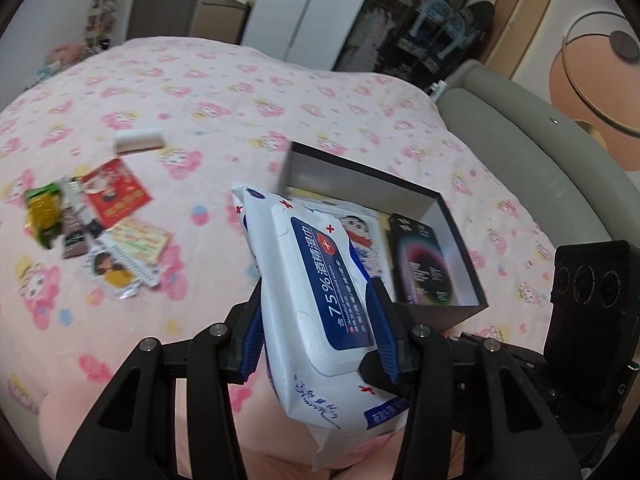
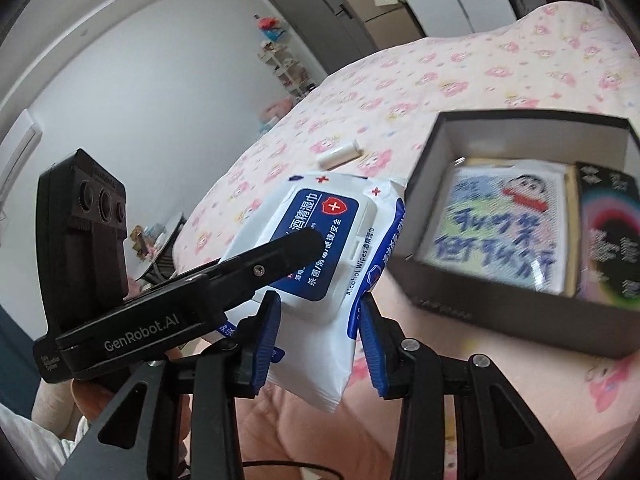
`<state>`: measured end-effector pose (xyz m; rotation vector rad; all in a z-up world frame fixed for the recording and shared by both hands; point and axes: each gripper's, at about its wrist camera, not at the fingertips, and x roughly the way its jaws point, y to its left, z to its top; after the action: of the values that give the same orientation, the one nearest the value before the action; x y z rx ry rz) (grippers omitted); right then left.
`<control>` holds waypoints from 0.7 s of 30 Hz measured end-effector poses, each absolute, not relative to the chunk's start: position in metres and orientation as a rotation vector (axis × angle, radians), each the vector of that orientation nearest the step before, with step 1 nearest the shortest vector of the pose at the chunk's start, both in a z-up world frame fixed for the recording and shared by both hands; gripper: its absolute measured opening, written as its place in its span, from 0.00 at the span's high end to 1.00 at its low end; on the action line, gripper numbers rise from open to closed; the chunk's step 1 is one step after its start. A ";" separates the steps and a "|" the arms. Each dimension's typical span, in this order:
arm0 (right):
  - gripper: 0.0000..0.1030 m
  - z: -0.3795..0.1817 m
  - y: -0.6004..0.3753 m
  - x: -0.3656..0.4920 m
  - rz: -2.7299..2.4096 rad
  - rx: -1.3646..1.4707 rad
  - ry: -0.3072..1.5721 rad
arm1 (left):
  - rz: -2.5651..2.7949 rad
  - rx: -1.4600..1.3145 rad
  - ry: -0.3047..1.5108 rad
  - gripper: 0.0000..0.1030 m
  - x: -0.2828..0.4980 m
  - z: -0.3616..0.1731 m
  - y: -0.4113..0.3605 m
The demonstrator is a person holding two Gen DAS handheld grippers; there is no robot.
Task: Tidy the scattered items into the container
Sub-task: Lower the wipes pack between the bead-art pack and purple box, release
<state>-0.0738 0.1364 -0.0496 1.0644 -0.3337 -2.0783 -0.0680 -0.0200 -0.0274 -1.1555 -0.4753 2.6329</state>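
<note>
Bedroom. Bed with pink floral sheet (image 1: pixel 248 92) fills mid-frame in both views. Grey padded headboard (image 1: pixel 532 136) curves down the right side of the left wrist view, tan-and-cream patterned wall (image 1: pixel 568 40) behind it. White wardrobe (image 1: pixel 296 4) top centre, dark open shelving (image 1: pixel 412 24) just right of it. Right wrist view: plain white wall (image 2: pixel 152 56) upper left, grey wardrobe doors (image 2: pixel 316 12) top centre. Soft, even light.
</note>
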 end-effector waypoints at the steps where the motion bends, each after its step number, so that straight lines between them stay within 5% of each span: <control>1: 0.65 -0.048 0.144 -0.078 -2.103 1.053 -0.325 | 2.604 -1.162 -0.474 0.54 -0.077 -0.028 -0.014; 21: 0.65 -0.090 0.225 -0.167 -2.349 1.295 -0.294 | 2.261 -1.556 -0.419 0.54 -0.226 -0.110 0.092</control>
<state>-0.1673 0.2251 -0.0900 1.2949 -0.2944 -2.3487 -0.2262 0.0916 -0.1102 -1.5564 -0.4189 2.2613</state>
